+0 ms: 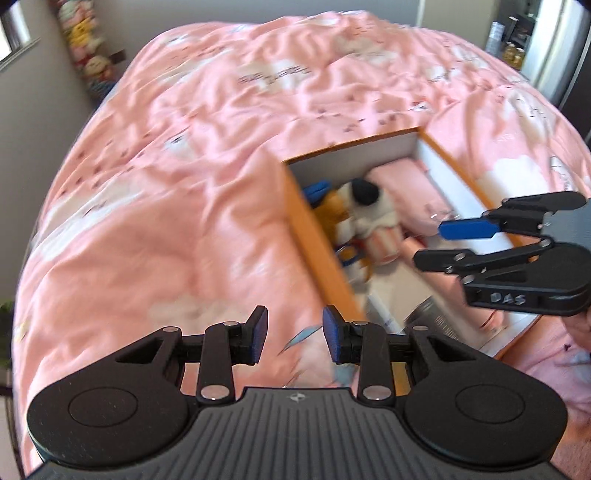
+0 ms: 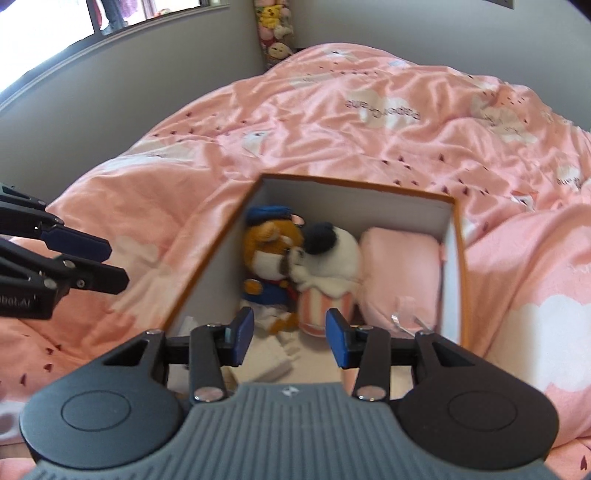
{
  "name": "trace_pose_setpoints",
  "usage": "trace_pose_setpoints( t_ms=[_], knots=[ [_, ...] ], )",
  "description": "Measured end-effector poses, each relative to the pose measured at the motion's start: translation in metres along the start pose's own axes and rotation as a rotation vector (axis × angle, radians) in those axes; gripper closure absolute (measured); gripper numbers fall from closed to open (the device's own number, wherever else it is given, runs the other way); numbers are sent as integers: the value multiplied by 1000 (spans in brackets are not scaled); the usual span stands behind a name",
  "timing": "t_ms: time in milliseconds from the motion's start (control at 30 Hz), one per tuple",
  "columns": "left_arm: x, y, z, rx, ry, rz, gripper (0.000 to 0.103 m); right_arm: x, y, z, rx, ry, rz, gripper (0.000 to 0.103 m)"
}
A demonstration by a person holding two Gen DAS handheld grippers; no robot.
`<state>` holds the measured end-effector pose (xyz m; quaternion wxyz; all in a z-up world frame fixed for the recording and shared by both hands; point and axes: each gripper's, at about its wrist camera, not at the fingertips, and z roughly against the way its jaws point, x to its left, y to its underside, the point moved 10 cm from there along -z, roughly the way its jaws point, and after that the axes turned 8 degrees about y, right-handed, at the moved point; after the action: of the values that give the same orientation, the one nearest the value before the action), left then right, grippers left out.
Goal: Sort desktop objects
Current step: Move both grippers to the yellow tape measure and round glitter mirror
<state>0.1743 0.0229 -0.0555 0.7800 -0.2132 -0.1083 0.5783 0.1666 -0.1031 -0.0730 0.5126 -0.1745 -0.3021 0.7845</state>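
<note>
An orange-edged open box (image 2: 221, 236) with white inner walls sits on a pink bedspread. Inside lie an orange plush in a blue cap and jacket (image 2: 266, 269), a black-and-white plush in a striped cup (image 2: 325, 273), a pink pillow (image 2: 402, 273) and white packets (image 2: 273, 358). My right gripper (image 2: 290, 338) is open and empty, just above the box's near end. My left gripper (image 1: 294, 338) is open and empty over the bedspread, left of the box (image 1: 314, 240). The right gripper also shows in the left wrist view (image 1: 432, 243), over the box.
The rumpled pink bedspread (image 1: 184, 184) covers the whole bed around the box. A column of plush toys (image 2: 275, 29) hangs in the room corner by a window. A silver can (image 1: 428, 314) lies at the box's near end. Shelves with bottles (image 1: 513, 51) stand far right.
</note>
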Motion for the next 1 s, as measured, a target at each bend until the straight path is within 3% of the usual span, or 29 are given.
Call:
trace_pose_setpoints(
  t_ms=[200, 300, 367, 467, 667, 1000],
  knots=[
    [40, 54, -1, 81, -10, 101, 65, 68, -12, 3, -7, -156, 106, 58],
    [50, 89, -22, 148, 47, 145, 63, 96, -10, -4, 18, -169, 188, 58],
    [52, 108, -36, 184, 72, 128, 54, 109, -7, -10, 42, -173, 233, 58],
    [56, 127, -52, 230, 72, 118, 52, 124, 0, -19, 75, -179, 291, 58],
    [61, 149, -71, 294, 75, 118, 46, 140, 4, -41, 130, -184, 348, 58],
    [68, 169, -92, 359, 144, 181, 32, 149, 3, -72, 199, -168, 402, 58]
  ],
)
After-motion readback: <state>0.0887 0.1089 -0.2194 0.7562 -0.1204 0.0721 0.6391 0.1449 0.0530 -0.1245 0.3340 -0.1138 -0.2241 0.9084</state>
